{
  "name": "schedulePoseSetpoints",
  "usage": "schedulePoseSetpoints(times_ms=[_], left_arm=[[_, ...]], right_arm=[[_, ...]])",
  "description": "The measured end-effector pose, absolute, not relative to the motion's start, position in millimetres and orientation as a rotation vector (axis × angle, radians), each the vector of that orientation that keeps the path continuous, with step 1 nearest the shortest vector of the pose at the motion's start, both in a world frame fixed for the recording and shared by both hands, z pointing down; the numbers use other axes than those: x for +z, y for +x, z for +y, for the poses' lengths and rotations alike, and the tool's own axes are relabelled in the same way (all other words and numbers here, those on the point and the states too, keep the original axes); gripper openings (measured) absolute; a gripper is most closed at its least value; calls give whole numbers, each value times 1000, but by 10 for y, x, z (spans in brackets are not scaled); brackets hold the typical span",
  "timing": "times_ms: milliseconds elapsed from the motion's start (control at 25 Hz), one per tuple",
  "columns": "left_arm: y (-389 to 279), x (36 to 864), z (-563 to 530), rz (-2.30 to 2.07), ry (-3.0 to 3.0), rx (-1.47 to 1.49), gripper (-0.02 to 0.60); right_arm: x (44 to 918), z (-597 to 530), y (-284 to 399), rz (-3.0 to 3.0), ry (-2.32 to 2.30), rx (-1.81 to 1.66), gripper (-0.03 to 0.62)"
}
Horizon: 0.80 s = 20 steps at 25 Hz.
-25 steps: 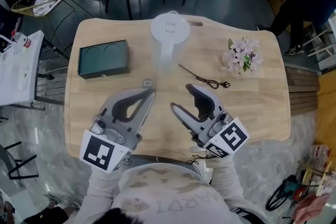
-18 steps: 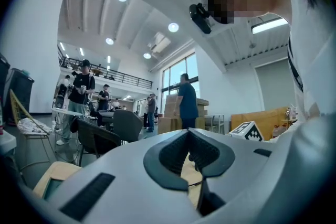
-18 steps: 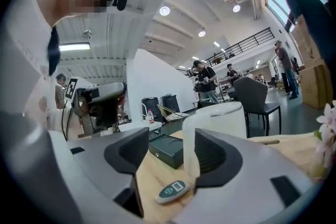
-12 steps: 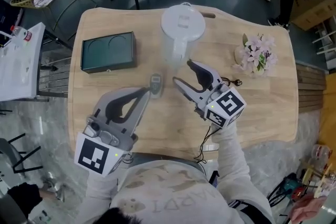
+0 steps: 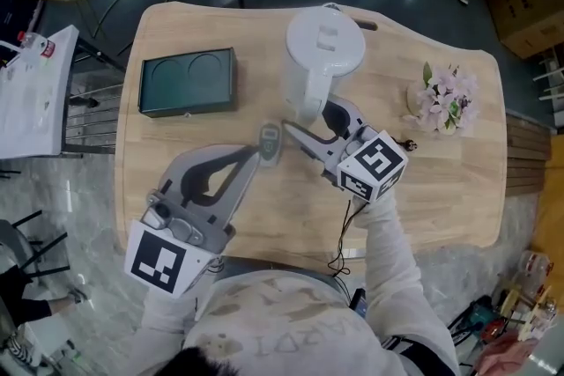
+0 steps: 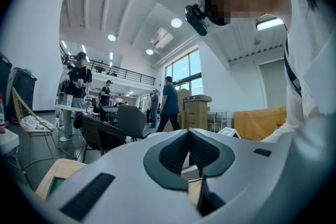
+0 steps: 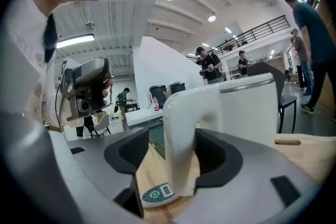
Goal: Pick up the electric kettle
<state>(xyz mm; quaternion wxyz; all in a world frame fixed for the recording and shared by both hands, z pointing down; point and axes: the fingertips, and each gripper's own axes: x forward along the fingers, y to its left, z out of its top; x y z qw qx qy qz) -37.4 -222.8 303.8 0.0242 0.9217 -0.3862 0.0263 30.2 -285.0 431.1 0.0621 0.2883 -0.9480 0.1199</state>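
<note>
So the electric kettle (image 5: 324,48) is sitting upright at the far middle of the counter (image 5: 423,180), lid up, with its handle (image 5: 307,104) facing back toward the person. The right tongs (image 5: 312,122) are the ones doing the work here. They're reaching in low, jaws spread, and the handle is standing vertically right in the gap between them. In the right gripper view the handle (image 7: 181,128) is hugging the right-hand pad, maybe touching it, with a clear gap on the other side, so nothing's pinched yet. Looks to me like the next bit is just squeezing shut on that upright handle and lifting straight up.

The left tongs (image 5: 254,156) are hanging back nearer the person, jaws pressed together on nothing, well short of the kettle.

Count-wise: one kettle, one dark green box (image 5: 187,82) off to the left, one bunch of pale flowers (image 5: 445,97) on the right, and one little remote-looking gadget with a screen (image 5: 270,143) lying just left of the right tongs.
</note>
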Motion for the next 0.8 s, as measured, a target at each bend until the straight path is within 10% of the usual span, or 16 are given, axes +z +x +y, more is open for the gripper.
schedulePoseSetpoints(times_ms=[800], left_arm=[[-417, 3144, -2297, -1181, 2839, 109, 0]], right_arm=[[4478, -2928, -39, -2860, 745, 342, 250]])
